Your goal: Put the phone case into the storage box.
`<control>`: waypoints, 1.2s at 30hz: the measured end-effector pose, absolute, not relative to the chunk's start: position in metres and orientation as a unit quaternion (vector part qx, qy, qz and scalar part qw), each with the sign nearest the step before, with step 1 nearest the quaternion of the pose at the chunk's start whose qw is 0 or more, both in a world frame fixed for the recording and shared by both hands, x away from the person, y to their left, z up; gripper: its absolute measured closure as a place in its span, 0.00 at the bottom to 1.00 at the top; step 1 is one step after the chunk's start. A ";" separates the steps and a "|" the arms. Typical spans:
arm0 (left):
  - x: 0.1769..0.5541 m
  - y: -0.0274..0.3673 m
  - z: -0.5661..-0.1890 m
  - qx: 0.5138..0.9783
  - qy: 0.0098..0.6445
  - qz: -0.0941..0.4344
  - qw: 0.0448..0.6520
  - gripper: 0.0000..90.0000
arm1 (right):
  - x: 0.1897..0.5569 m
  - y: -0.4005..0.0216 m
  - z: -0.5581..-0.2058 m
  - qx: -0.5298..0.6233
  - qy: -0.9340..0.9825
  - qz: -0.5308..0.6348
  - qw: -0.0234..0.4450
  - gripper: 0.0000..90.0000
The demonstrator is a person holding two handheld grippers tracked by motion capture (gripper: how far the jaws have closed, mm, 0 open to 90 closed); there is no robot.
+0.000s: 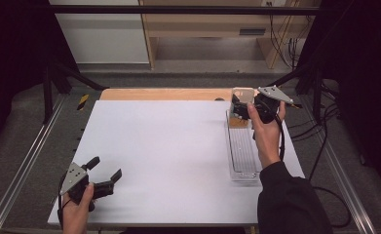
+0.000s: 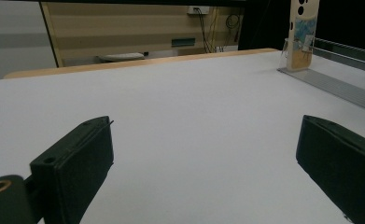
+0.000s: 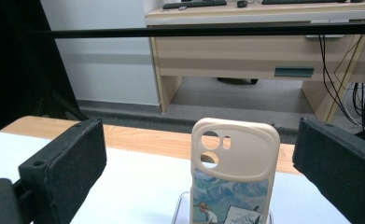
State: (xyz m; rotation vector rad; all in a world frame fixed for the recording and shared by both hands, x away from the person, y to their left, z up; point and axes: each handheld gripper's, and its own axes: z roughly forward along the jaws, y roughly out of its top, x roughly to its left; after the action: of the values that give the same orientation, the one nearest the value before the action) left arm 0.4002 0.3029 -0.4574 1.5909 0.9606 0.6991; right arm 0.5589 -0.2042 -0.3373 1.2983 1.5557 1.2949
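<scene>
A beige phone case (image 1: 243, 93) with a printed picture on its lower half stands upright at the far end of a clear slotted rack (image 1: 242, 156) on the right of the white board (image 1: 168, 146). My right gripper (image 1: 240, 109) is at that end of the rack. In the right gripper view the phone case (image 3: 234, 172) stands between the wide-apart jaws of the open right gripper (image 3: 201, 140), touching neither. My left gripper (image 1: 106, 166) hovers open over the board's near left corner, holding nothing. In the left gripper view the left gripper (image 2: 203, 154) faces the distant phone case (image 2: 303, 32) and rack (image 2: 339, 86).
A wooden table edge (image 1: 163, 94) runs behind the board. Metal rails (image 1: 22, 170) flank the table on the left and cables (image 1: 324, 126) hang on the right. A wooden desk (image 3: 264, 46) stands beyond the table.
</scene>
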 end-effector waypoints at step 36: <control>0.399 0.303 -0.455 0.665 0.399 0.317 0.546 0.02 | 0.515 -0.218 -0.339 0.436 0.593 0.547 0.399 0.04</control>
State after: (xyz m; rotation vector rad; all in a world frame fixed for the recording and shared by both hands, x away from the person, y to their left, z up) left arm 0.3987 0.3028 -0.4551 1.5759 0.9455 0.7510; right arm 0.5147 -0.2178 -0.3385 1.1031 1.5006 1.3852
